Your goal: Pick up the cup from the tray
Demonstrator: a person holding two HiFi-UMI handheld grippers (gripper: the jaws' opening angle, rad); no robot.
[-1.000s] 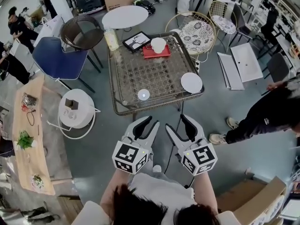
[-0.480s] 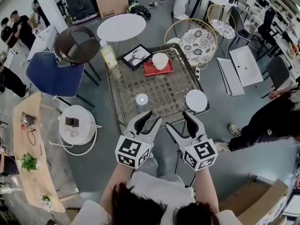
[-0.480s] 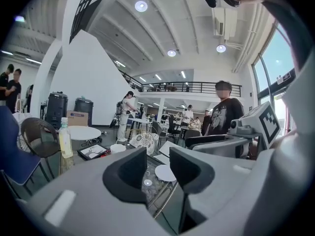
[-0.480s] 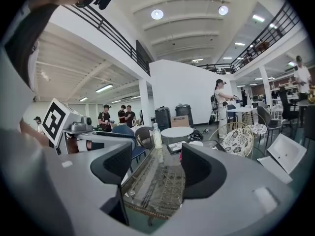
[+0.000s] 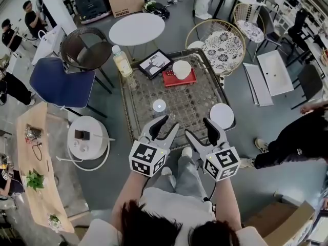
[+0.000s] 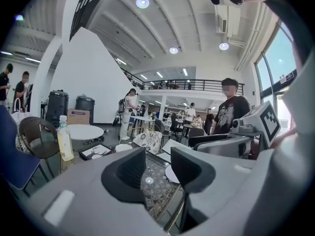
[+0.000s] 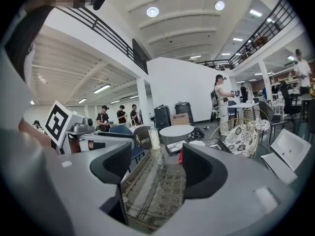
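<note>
A white cup (image 5: 182, 69) stands on a small red tray (image 5: 180, 79) at the far side of a glass-topped wicker table (image 5: 192, 102). My left gripper (image 5: 170, 121) and right gripper (image 5: 197, 127) hover side by side over the table's near edge, both open and empty, well short of the cup. Through the left gripper view the open left gripper (image 6: 158, 167) frames the table, with the cup (image 6: 123, 147) small and far off. From the right gripper view the open right gripper (image 7: 156, 166) points along the table, and the tray (image 7: 180, 157) and the cup (image 7: 197, 143) show beyond it.
A bottle (image 5: 122, 61) and a framed picture (image 5: 155, 63) sit at the table's far left. A small white disc (image 5: 159, 105) lies mid-table, a white plate (image 5: 221, 115) at the near right. Around it stand a blue chair (image 5: 59, 78), a round white table (image 5: 137, 28) and a white stool (image 5: 87, 137).
The table has come closer. Both grippers, still open, have moved from the floor in front of the table to over its near edge.
</note>
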